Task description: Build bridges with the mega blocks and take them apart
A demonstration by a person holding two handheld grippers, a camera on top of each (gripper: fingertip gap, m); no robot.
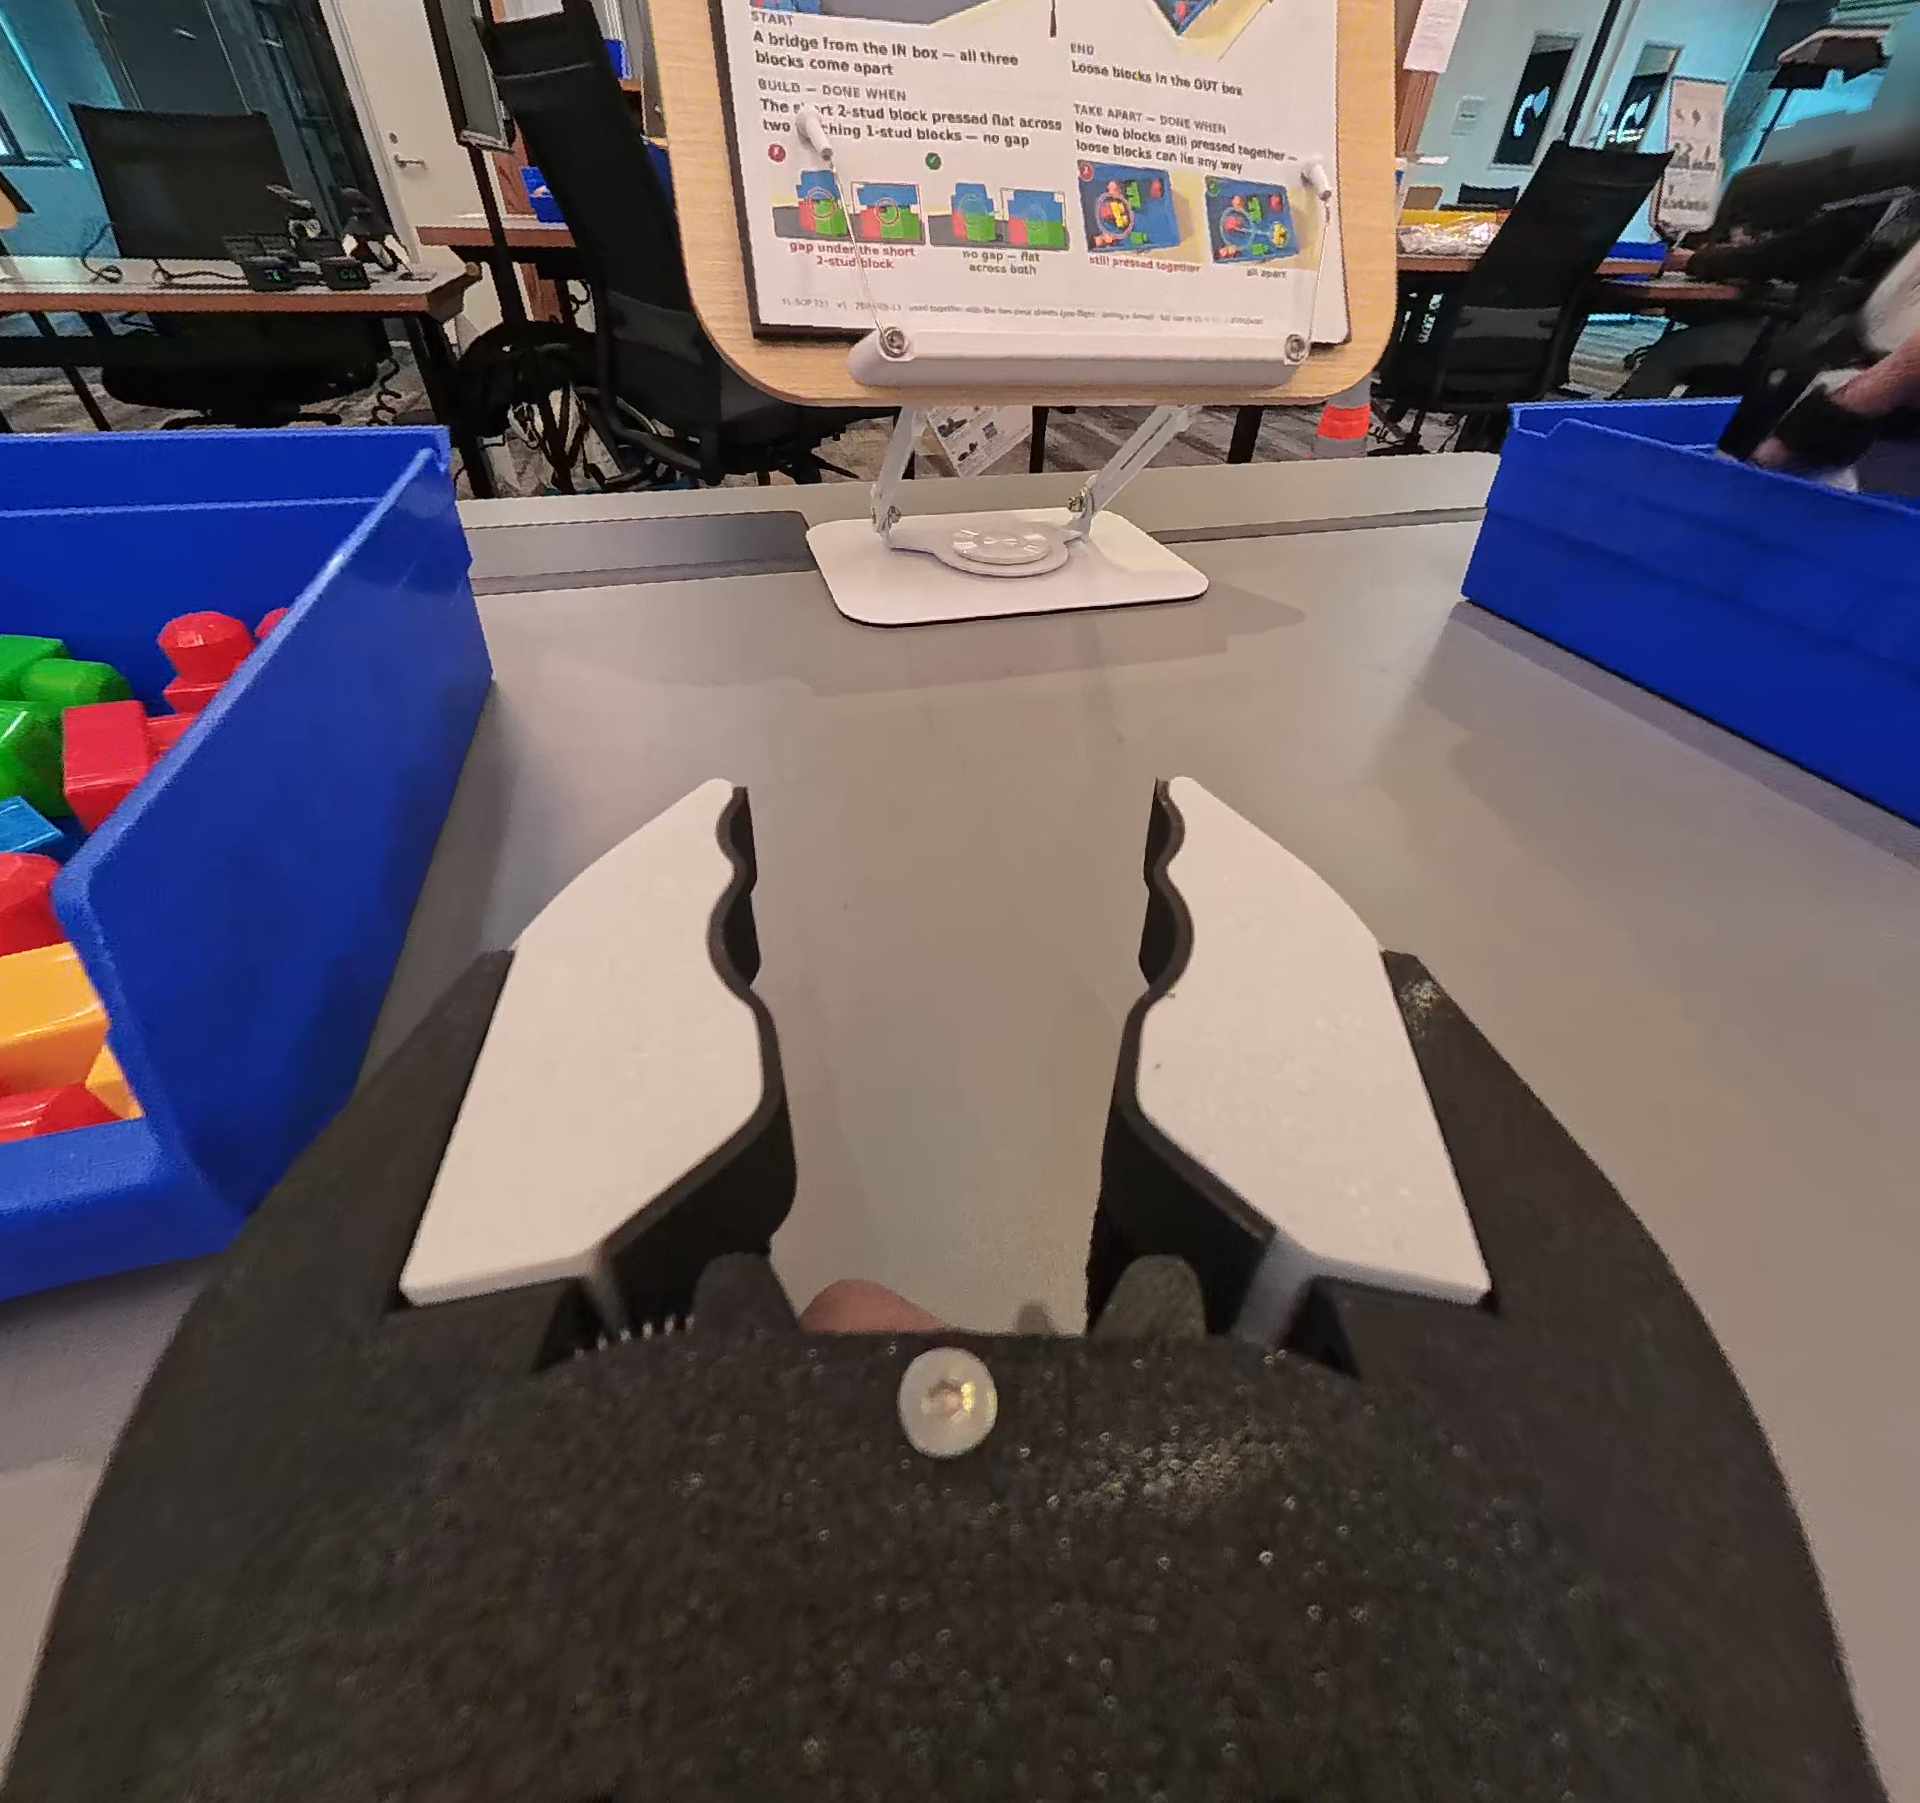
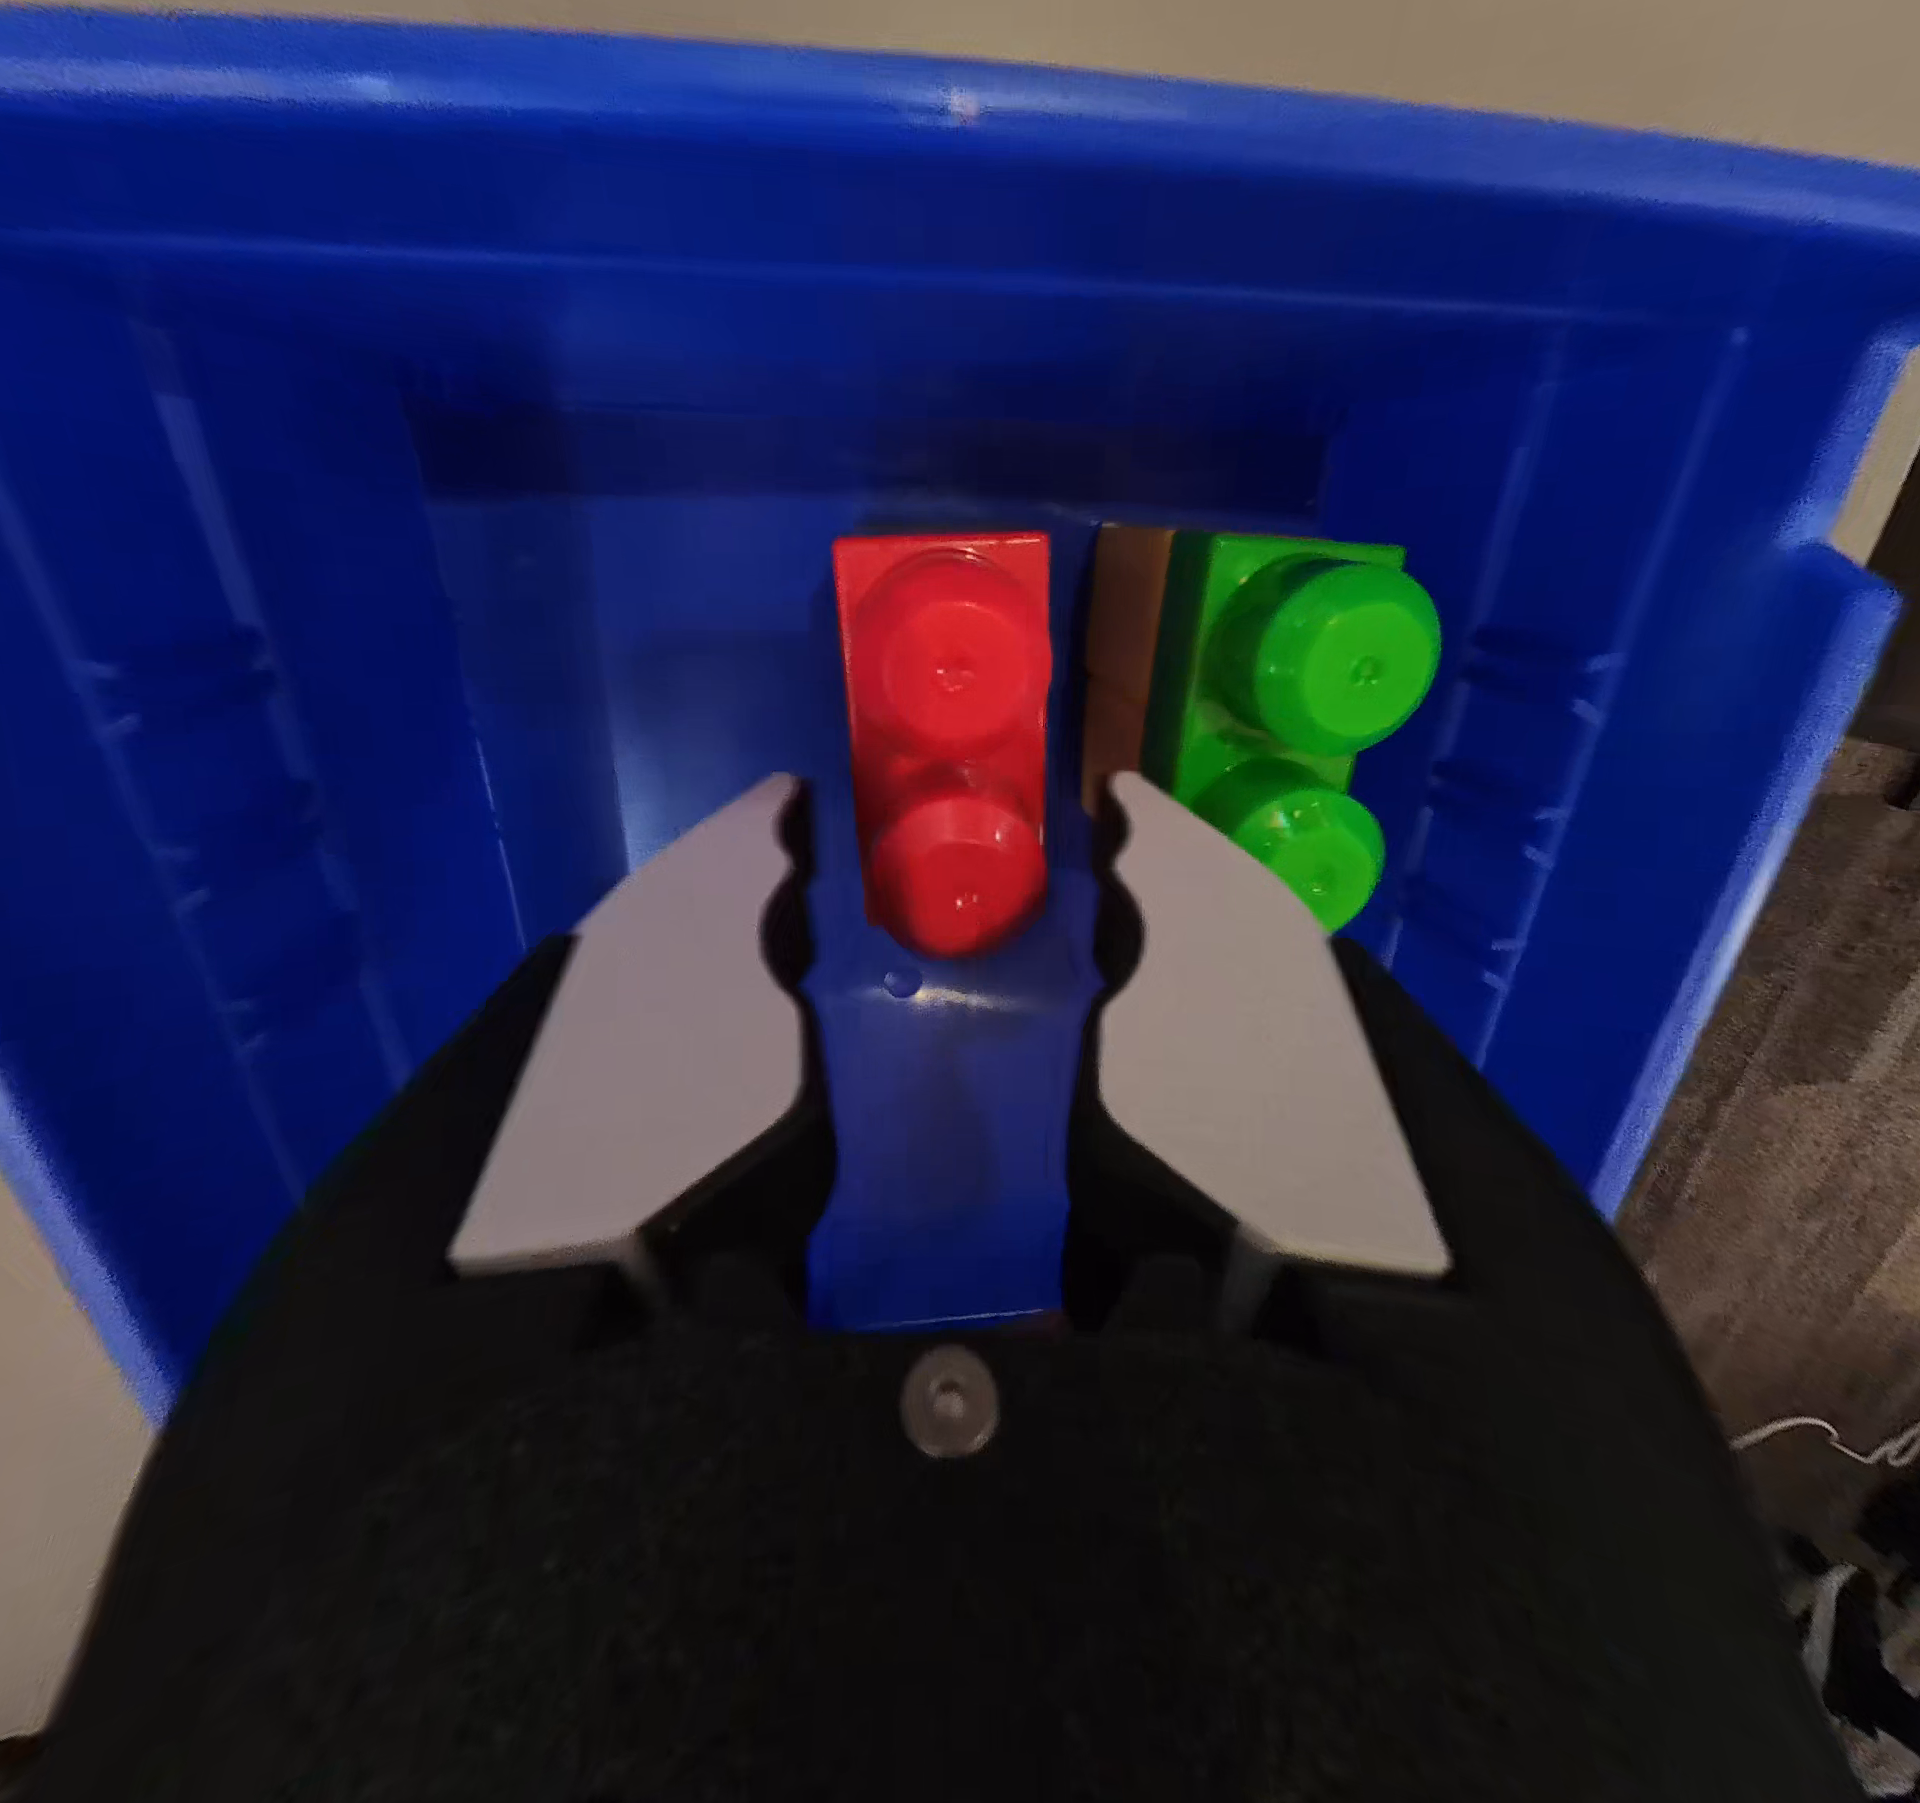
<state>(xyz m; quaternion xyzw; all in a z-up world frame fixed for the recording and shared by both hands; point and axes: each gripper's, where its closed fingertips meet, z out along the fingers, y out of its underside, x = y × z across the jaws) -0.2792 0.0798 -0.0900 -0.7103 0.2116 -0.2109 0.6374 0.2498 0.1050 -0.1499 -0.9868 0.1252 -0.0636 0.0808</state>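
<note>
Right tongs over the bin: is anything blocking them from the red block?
Nothing visible. The right tongs are open, straddling the red block's near end. The green block lies alongside, just outside the right finger.

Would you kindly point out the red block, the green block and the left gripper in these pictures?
red block (image 2: 948, 704): right wrist view, on its farther stud.
green block (image 2: 1335, 662): right wrist view, on its farther stud.
left gripper (image 1: 951, 803): left wrist view, midway between the open fingertips.

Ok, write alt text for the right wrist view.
The right gripper, jaws open, reaches down into a blue bin around a red two-stud block. A green two-stud block lies just right of it.
</note>
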